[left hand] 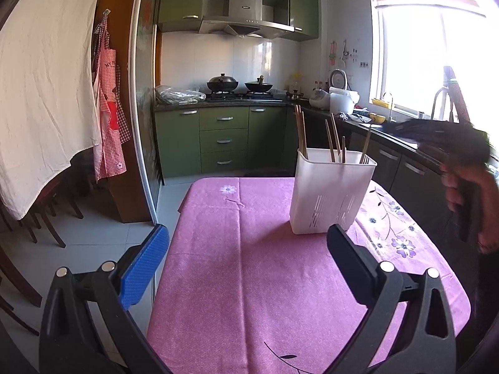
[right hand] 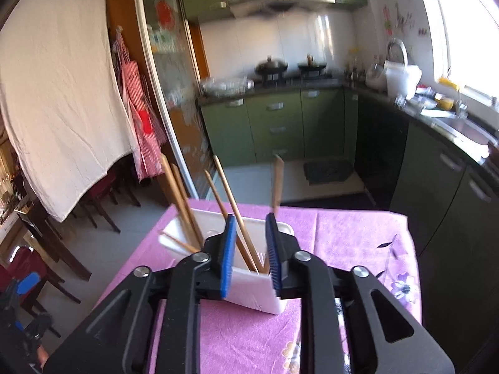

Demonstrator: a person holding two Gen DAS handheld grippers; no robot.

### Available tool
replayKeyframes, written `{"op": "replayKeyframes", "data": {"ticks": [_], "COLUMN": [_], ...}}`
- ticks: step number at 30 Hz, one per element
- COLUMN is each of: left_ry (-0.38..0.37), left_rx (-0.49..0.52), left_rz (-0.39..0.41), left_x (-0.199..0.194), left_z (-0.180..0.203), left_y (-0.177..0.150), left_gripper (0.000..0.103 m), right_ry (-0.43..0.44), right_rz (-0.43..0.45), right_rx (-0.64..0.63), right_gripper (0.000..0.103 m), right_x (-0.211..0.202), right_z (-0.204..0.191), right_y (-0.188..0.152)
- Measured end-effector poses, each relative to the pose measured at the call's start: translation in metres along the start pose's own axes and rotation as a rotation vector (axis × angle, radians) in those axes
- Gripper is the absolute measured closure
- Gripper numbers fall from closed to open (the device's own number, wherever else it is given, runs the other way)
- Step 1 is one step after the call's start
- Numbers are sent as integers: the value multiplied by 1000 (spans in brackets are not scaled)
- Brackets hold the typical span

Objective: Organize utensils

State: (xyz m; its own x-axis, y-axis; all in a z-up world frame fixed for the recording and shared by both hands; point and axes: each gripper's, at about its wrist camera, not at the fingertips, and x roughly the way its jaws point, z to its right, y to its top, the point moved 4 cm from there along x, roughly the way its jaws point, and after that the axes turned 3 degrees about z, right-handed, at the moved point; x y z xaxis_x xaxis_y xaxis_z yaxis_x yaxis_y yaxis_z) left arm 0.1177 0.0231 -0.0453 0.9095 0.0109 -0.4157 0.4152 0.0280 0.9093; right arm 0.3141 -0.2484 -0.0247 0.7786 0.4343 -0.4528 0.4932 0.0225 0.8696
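Observation:
A white slotted utensil holder (left hand: 324, 193) stands on the pink flowered tablecloth (left hand: 243, 280). Several wooden chopsticks (left hand: 302, 131) and a wooden-handled utensil (left hand: 366, 143) stand upright in it. My left gripper (left hand: 248, 229) is open wide, low over the cloth and short of the holder, with nothing between its pads. My right gripper (right hand: 251, 218) hovers just above the holder (right hand: 249, 293), jaws partly apart. Chopsticks (right hand: 181, 196) lean in the holder behind the pads, and the blurred wooden handle (right hand: 277, 180) rises beyond the right pad; neither pad presses on anything. A person's hand (left hand: 464, 193) shows at the right edge.
Green kitchen cabinets (left hand: 224, 140) and a stove with two woks (left hand: 223, 84) lie beyond the table. A dark counter with a sink (right hand: 461, 127) runs along the right. Wooden chairs (left hand: 46, 218) and a hanging white cloth (left hand: 43, 93) stand at the left.

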Motion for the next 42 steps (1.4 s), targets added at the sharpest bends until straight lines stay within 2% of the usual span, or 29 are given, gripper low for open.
{"op": "replayKeyframes", "data": {"ticks": [1,3,4,7,11,14,20,26,42], "left_ry": [-1,-7,-12,-19,-19,-13,-11,-19,-17], "left_rx": [-1,-8,-13,-26,-22,-10,9,18,7], "left_rz": [-2,-7,-10,-25,-18,-6,9,24,24], "left_x": [0,0,0,-1,-11,-21,-40,-57,-68], "left_z": [0,1,2,2,5,7,14,20,15], "left_y": [-1,-5,-7,-12,-15,-16,-17,-17,-21], "left_gripper": [7,7,7,7,7,7,7,7,7], "right_ry": [-6,-17,-26,-69,-122,-173,-191,-230,-225], "right_rz": [29,93,110,161,179,198,201,270,267], "right_rx": [-2,-11,-14,-16,-30,-61,-36,-53,-36], "right_gripper": [63,53,43,19,5,5,5,5,5], "right_x": [-15,-54,-67,-107,-140,-157,-180,-208,-214], "right_z": [-1,-6,-7,-11,-15,-21,-20,-31,-33], "right_y": [-3,-19,-27,-65,-115,-140,-163,-159,-152]}}
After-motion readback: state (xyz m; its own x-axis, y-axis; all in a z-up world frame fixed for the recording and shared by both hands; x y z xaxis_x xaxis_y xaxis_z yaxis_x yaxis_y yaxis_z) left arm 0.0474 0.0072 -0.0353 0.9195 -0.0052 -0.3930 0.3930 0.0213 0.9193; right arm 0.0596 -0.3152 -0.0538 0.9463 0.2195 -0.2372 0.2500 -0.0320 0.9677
